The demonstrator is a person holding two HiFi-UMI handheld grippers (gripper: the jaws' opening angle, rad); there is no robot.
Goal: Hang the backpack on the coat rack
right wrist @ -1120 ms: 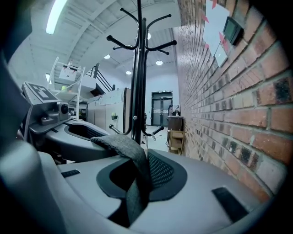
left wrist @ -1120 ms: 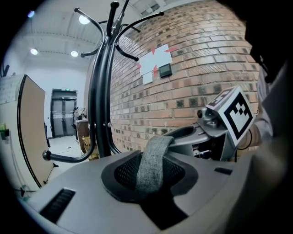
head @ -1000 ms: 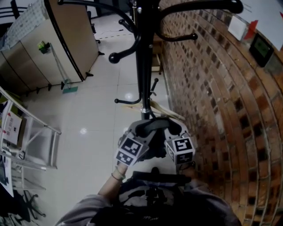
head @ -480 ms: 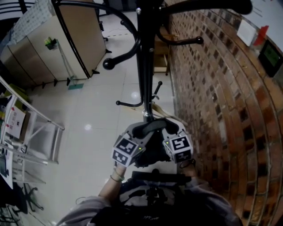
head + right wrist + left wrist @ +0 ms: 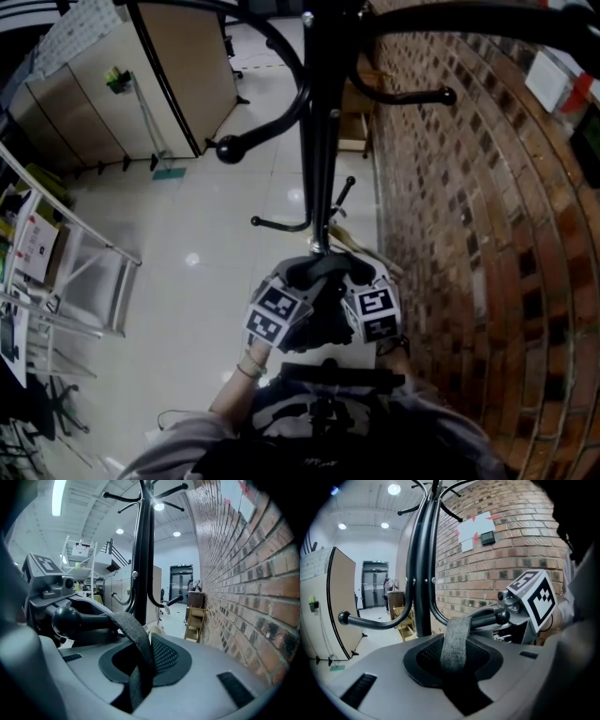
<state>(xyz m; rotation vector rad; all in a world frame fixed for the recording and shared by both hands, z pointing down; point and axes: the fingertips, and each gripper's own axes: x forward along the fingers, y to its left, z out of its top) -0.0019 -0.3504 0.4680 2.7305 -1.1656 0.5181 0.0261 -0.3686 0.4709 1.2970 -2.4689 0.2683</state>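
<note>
We hold the backpack [image 5: 393, 686] top-up, its loop [image 5: 454, 639] rising over a coat rack [image 5: 423, 573] peg [image 5: 487, 617]. Left gripper [image 5: 292, 298] and right gripper [image 5: 361, 295] each clamp its top.

The floor [image 5: 206, 272] is white, shiny tile. The black coat rack [image 5: 319, 141] stands on it, close beside the brick wall [image 5: 469, 206]. A small wooden stand [image 5: 354, 117] sits further back by that wall, and a tan screen [image 5: 178, 75] stands on little black feet at the left
</note>
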